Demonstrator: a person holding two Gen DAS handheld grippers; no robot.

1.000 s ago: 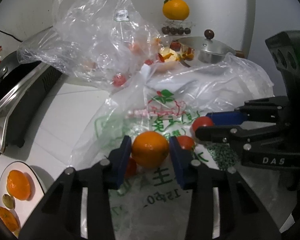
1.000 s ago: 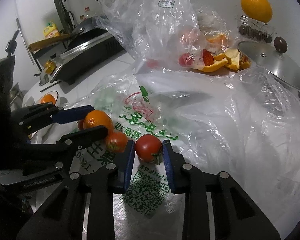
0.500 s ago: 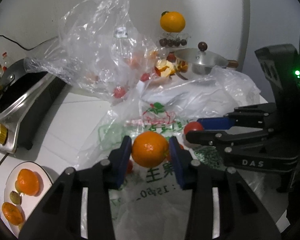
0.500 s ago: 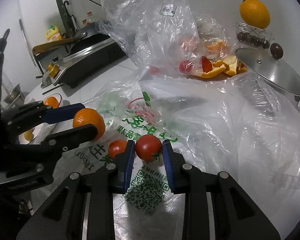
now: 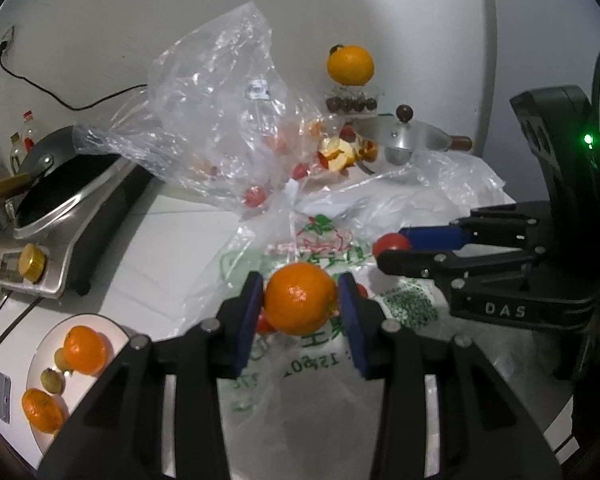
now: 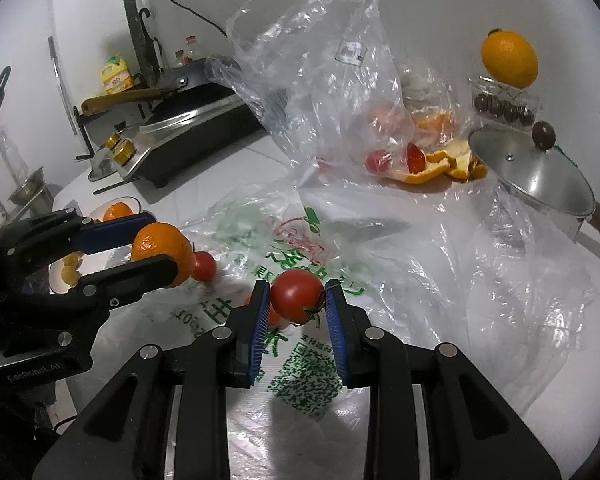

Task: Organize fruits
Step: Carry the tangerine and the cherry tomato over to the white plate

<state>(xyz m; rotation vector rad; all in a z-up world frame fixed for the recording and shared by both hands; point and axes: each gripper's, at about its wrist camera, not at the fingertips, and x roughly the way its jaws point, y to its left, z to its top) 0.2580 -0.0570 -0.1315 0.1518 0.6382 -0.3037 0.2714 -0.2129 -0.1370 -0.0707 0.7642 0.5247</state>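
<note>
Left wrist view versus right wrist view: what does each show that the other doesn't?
Only the left wrist view shows the whole plate with two oranges and small green fruits, and the right gripper's green light. Only the right wrist view shows the yellow bottle behind the stove and a second tomato beside the left gripper. Both show the held orange, the held tomato, the printed bag, the pot lid, the peels and the orange on the clear box.
</note>
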